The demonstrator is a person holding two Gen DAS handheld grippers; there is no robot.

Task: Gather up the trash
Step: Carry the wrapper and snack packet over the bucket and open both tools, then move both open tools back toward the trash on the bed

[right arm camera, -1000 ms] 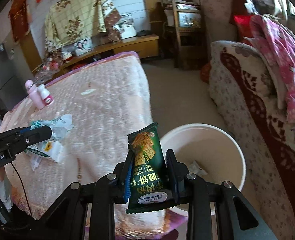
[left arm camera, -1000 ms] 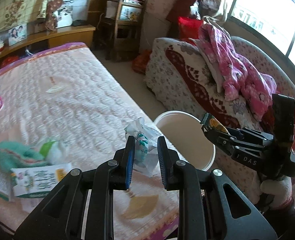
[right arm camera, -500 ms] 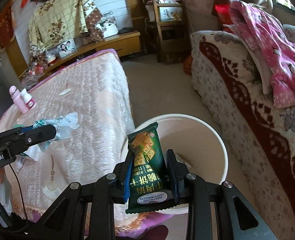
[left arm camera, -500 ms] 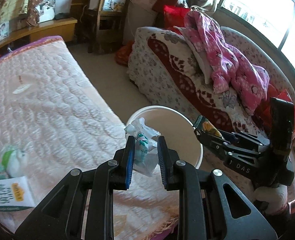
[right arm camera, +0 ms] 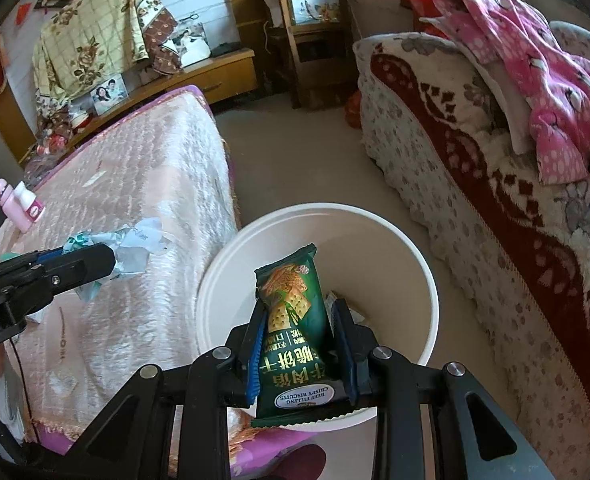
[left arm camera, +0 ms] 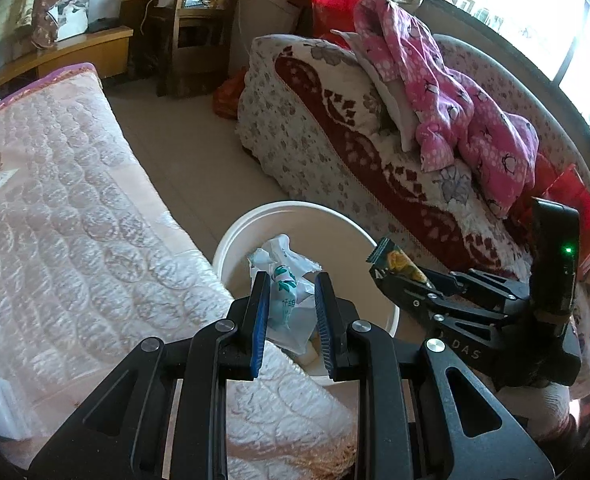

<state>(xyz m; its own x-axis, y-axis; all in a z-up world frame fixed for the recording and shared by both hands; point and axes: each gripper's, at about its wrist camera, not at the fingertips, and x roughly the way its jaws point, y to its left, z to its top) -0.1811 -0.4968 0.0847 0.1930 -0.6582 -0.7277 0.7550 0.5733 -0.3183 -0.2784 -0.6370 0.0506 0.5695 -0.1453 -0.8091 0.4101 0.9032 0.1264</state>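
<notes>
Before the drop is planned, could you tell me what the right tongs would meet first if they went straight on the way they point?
Most likely the inside of the white bucket: the right tongs, shut on the green biscuit packet, aim into its mouth, though depth is hard to judge.

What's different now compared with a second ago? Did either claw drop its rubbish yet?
Nothing has been dropped. Both grippers have moved off the bed toward the white bin, which now looms larger. The left gripper still clamps the crumpled wrapper, and the right gripper still clamps the green biscuit packet, now over the bin's mouth.
</notes>
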